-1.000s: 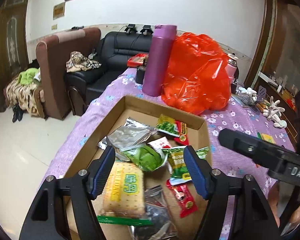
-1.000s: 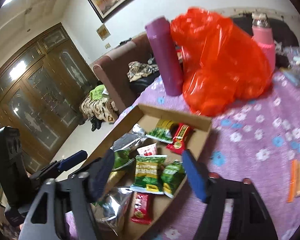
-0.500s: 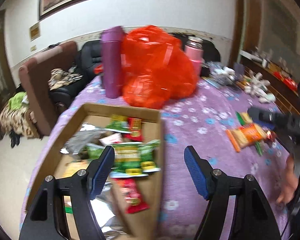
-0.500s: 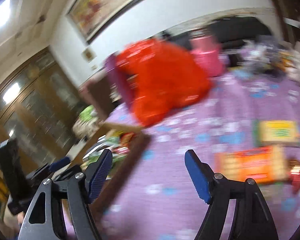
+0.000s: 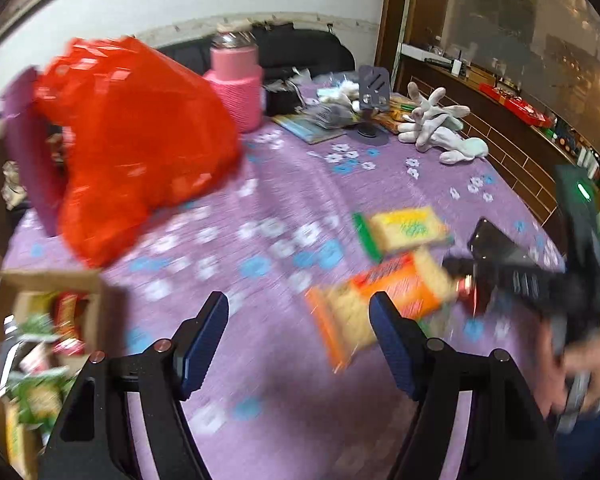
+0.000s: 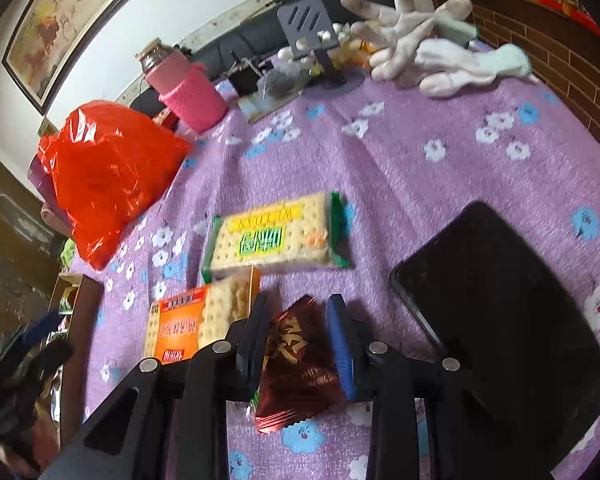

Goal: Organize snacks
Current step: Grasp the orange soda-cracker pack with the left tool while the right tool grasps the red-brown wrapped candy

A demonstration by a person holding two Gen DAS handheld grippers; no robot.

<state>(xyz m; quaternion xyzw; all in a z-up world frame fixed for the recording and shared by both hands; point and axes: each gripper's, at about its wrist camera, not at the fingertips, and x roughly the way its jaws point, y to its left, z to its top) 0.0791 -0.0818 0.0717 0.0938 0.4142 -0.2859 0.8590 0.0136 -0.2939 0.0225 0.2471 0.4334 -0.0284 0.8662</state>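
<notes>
Low centre, right tool [image 6: 298, 334] closing around one dark-red snack packet [image 6: 300, 368]; two cracker packs [image 6: 276, 236] above; left tool [image 5: 298, 340] apart, empty.

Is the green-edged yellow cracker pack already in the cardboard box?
No, the yellow cracker pack lies on the purple tablecloth, above the orange cracker pack, with the cardboard box off at the table's left edge.

We look steeply down from each wrist; our right camera sits close above the table [image 6: 420, 168], and both views share the cracker packets [image 5: 404, 228] [image 6: 276, 236].
</notes>
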